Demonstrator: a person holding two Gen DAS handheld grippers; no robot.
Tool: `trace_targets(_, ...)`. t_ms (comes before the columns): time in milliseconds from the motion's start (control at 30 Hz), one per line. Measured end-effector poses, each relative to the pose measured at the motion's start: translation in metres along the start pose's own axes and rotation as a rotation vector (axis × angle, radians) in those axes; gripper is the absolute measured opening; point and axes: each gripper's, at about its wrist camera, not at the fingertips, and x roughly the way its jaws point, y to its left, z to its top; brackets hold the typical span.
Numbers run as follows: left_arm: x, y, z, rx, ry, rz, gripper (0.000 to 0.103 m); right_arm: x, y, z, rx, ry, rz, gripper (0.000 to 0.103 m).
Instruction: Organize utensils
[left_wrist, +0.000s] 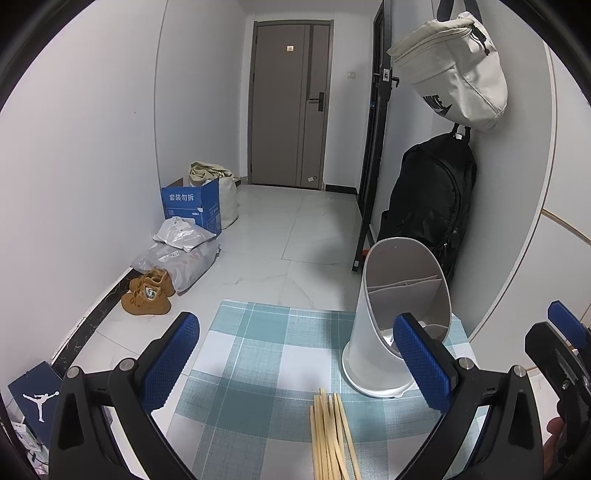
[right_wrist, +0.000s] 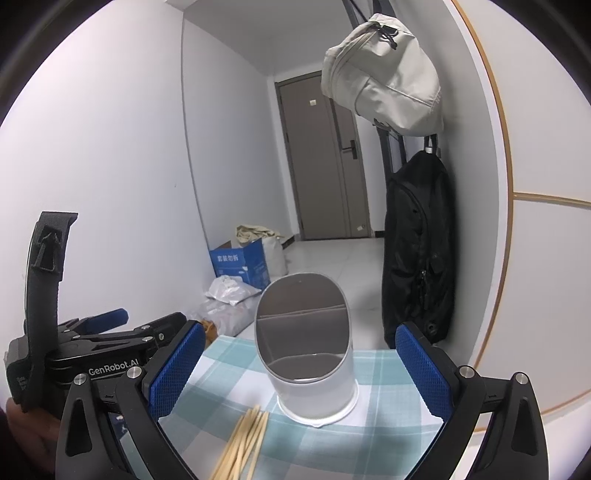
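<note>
- Lying loose on the checked cloth (left_wrist: 258, 354) that covers the counter, the bundle of wooden chopsticks (left_wrist: 332, 439) sits at the near edge, tips fanned toward the utensil holder (left_wrist: 399, 317).
- Utensil holder: white cylinder with a slanted open mouth and inner dividers, upright on the cloth just beyond the chopsticks, not touching them. Compartments look empty of utensils.
- Left gripper (left_wrist: 295, 369): fingers spread wide, nothing between them; chopsticks lie below and between the blue pads (left_wrist: 173, 362). The right pad overlaps the holder's lower rim in the left wrist view; contact cannot be told.
- Right gripper (right_wrist: 301, 373): fingers also apart and empty, framing the holder and the chopstick tips.
- Left gripper's body shows at the lower left of the right wrist view, beside the right gripper, apart from it.
- Surroundings: black backpack (right_wrist: 417, 251) hangs on the wall just behind the holder; beige bag (right_wrist: 384, 74) hangs above it.
- Floor beyond the counter: blue carton (left_wrist: 192, 206), grey parcel bags (left_wrist: 181, 251), tan boots (left_wrist: 147, 291) along the left wall; grey door (left_wrist: 291, 103) at the far end.
- Nothing stands between the chopsticks and the holder's mouth.
</note>
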Motion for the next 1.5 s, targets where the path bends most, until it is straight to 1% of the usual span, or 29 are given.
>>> trace_targets(1500, 0.0033, 0.0007, 0.0001, -0.008, 0.010, 0.013, 0.102, -0.0026, 0.0040, 0.0002, -0.015, -0.005, -0.001, 0.103)
